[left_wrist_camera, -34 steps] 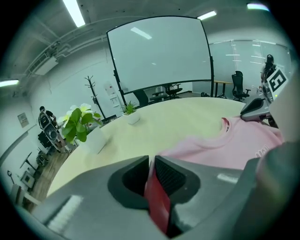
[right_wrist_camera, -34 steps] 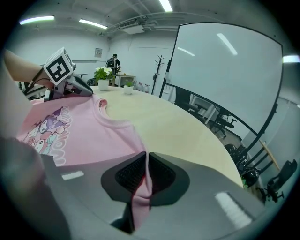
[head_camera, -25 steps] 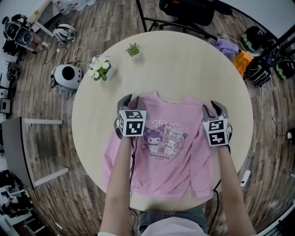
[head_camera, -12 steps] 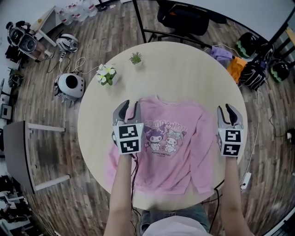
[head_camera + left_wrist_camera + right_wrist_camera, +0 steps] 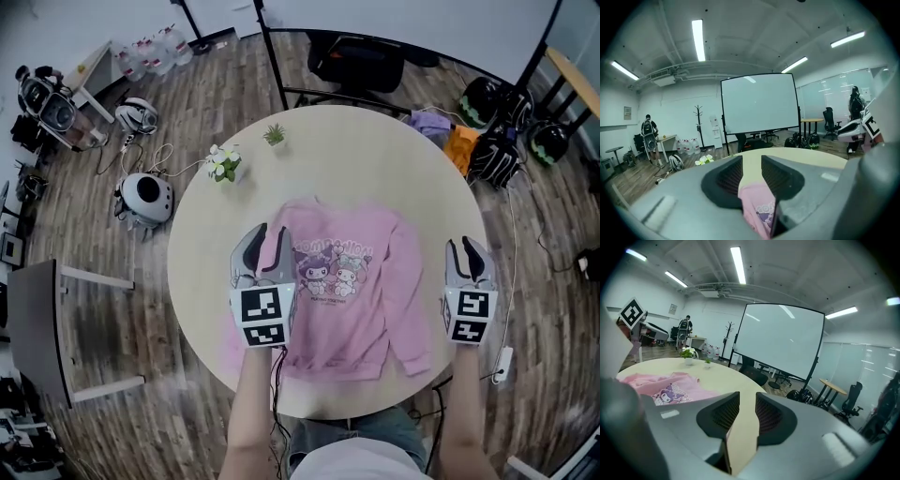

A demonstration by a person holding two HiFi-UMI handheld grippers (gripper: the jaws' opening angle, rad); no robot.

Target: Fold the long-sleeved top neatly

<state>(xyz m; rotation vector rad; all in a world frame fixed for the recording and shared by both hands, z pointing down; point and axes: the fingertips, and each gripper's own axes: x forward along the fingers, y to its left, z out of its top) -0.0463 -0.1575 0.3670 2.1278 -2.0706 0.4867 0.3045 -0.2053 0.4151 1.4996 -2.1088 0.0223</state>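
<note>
Hovering with jaws spread, the left hand-held gripper hangs above the left shoulder side of the long-sleeved top. The top lies flat on the round worktop, collar away from the person and hem near, so its long axis runs straight ahead. The right hand-held gripper is just off the right sleeve; its jaws have just been closing in and are still apart on nothing. The left is nearer the fabric. Its own view shows the pink print through the gap, while the right gripper view shows bare worktop there, with the top off to its left.
</note>
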